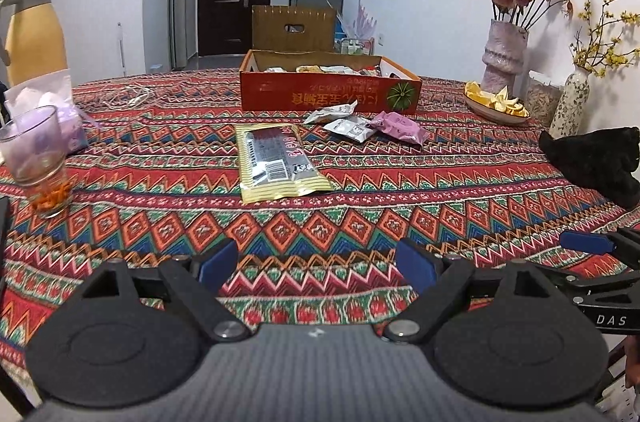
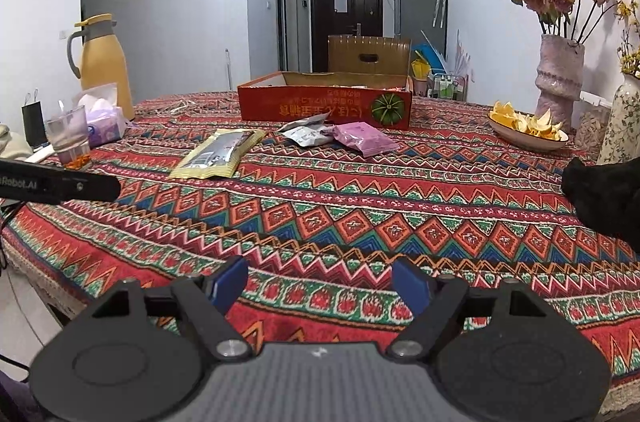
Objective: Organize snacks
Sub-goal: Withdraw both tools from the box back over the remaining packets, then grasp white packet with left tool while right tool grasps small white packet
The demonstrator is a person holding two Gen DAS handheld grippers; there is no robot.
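Patterned tablecloth [image 1: 360, 206] shows snacks; red box [image 1: 328, 92] contents mostly hidden.

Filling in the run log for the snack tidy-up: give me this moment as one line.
left gripper: open, empty | right gripper: open, empty | four snack packets lie before red box | stage: no pick yet

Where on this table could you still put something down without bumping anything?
The wide cloth between both open grippers and the yellow packet is bare. It is crowded in front of the red box, where three small packets cluster, and near the glass.
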